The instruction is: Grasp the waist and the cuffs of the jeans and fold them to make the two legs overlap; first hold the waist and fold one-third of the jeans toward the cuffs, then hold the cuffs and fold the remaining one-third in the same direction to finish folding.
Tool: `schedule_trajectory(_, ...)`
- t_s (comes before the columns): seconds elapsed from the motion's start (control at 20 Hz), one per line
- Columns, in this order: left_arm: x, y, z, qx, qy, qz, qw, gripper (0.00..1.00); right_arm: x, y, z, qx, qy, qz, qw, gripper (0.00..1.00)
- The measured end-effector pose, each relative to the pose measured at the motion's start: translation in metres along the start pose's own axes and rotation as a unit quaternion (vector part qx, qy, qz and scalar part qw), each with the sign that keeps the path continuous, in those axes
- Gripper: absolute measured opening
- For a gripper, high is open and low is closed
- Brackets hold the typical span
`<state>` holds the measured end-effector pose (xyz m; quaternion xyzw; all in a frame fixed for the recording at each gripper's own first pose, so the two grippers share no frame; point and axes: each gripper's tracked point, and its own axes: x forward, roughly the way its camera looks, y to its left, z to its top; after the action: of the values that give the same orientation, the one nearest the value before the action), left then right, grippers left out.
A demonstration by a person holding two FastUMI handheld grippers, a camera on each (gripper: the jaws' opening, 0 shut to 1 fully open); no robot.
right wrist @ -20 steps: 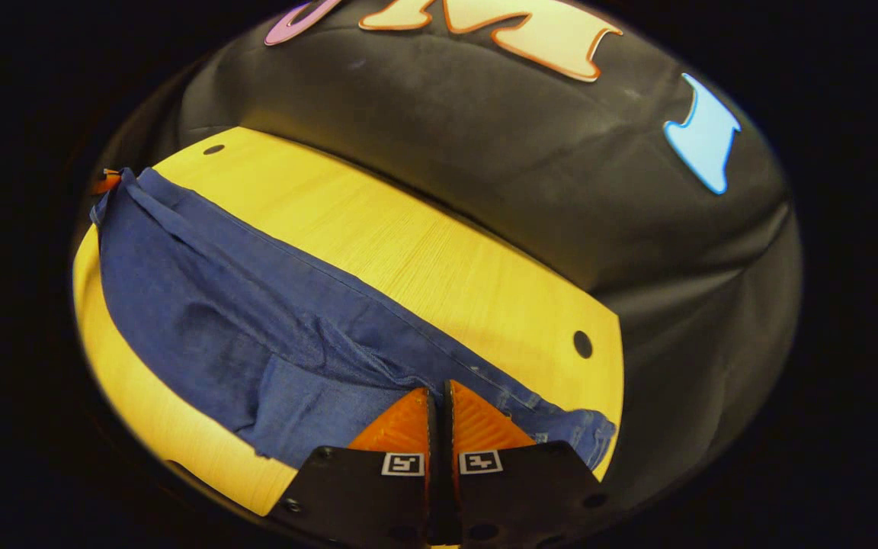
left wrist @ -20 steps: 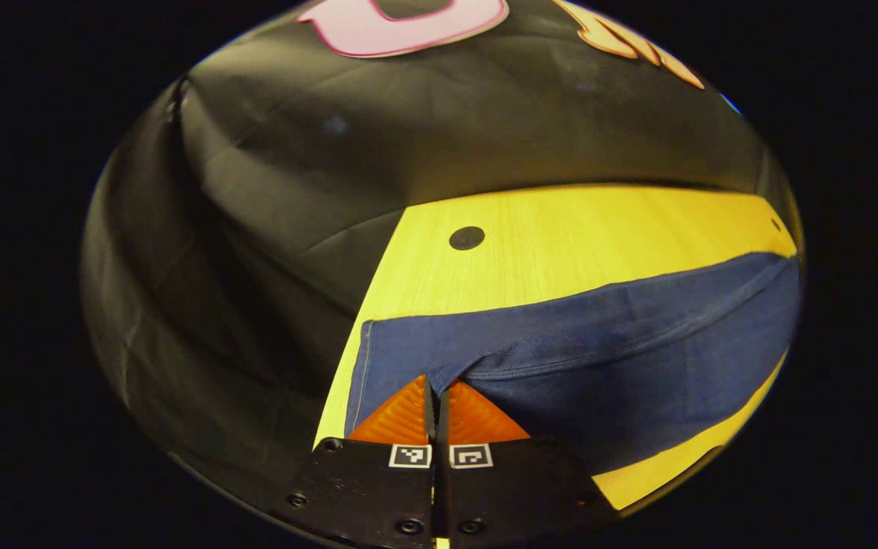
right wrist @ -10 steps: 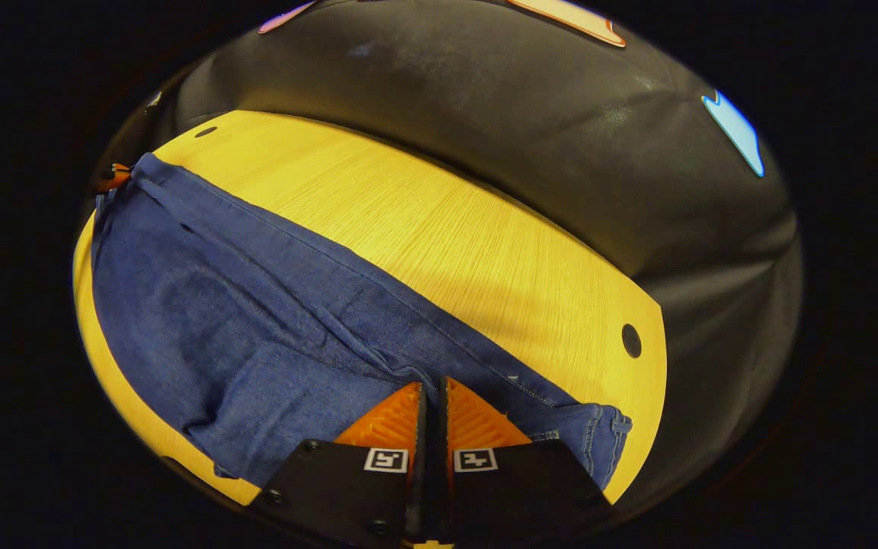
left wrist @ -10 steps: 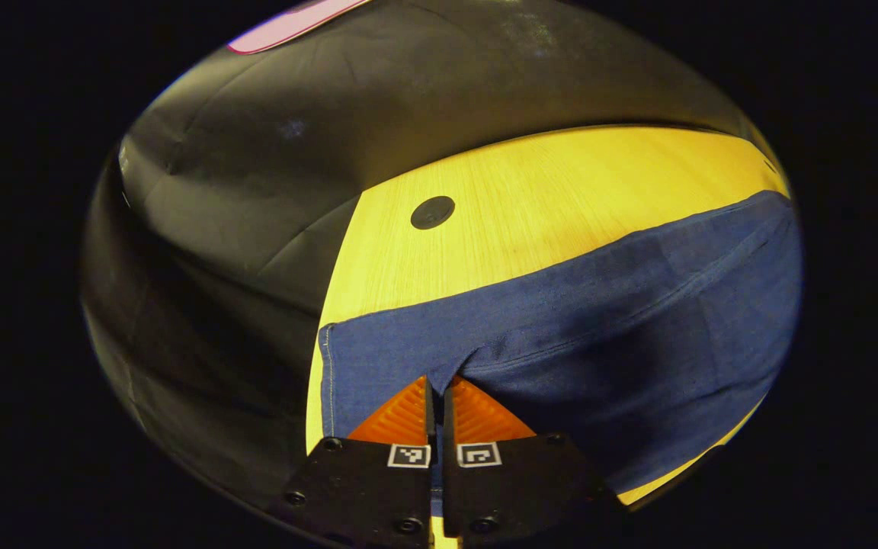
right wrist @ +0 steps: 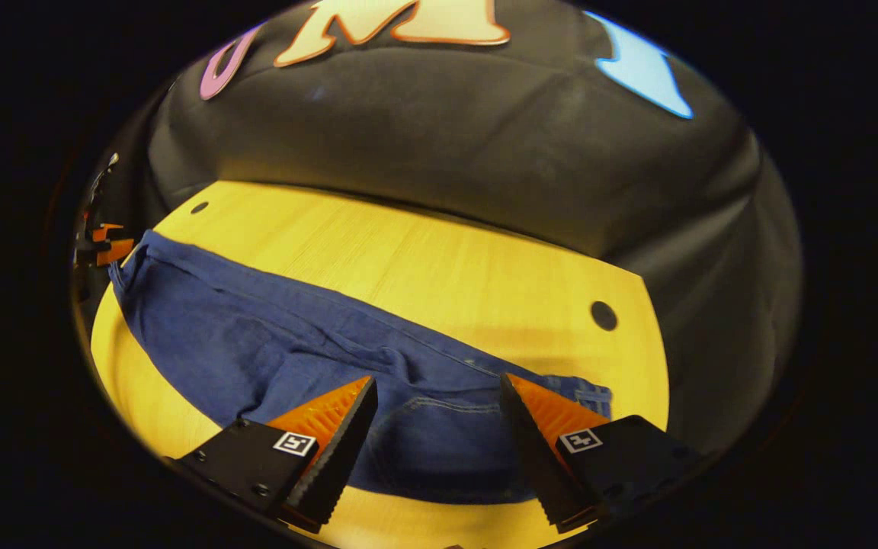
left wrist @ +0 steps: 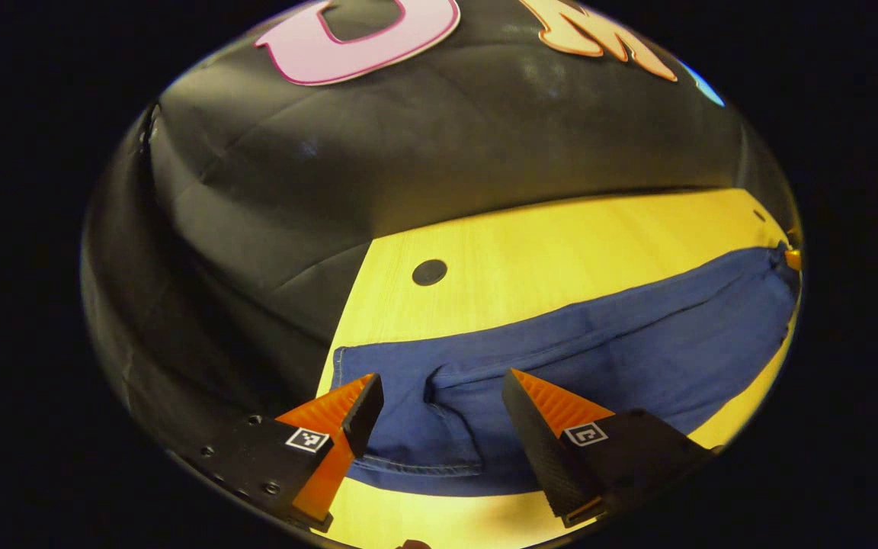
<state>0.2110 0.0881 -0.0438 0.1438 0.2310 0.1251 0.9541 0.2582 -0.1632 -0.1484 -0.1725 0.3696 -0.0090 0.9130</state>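
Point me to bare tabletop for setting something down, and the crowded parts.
Free: the strip of wooden table between the jeans and the booth wall, past the round hole. A thin band lies along the near edge. Crowded: the left gripper and right gripper hang open over the denim ends.

- a yellow wooden table [left wrist: 561, 236] with fine straight grain carries everything; in the right gripper view its top [right wrist: 439, 267] runs back to the black cloth wall.
- a round dark hole [left wrist: 429, 272] sits in the tabletop near one corner; in the right gripper view another hole [right wrist: 604, 315] sits near the opposite corner, and a smaller one [right wrist: 199, 207] at the far end.
- blue jeans [left wrist: 599, 358] lie flat along the table, stretched lengthwise, touching the wood.
- the cuffs [left wrist: 408, 427] rest at one end, close to the table edge.
- the waist [right wrist: 447, 435] rests at the other end, a little rumpled.
- bare wood shows on both long sides of the denim.
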Motion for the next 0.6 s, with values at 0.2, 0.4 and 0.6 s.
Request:
schedule_trajectory(0.2, -0.008, 0.006, -0.01, -0.014, -0.014, 0.008, 1.0, 0.96, -0.025, -0.067, -0.032, 0.039, 0.013, -0.035, 0.999, 0.99)
schedule_trajectory(0.4, -0.004, 0.011, -0.001, -0.043, -0.003, 0.001, 0.999, 0.96, -0.034, -0.108, -0.068, 0.091, 0.028, -0.048, 0.994, 0.99)
schedule_trajectory(0.6, -0.005, 0.01, 0.002, -0.065, 0.002, -0.009, 0.998, 0.96, -0.021, -0.127, -0.1, 0.133, 0.048, -0.044, 0.989, 1.0)
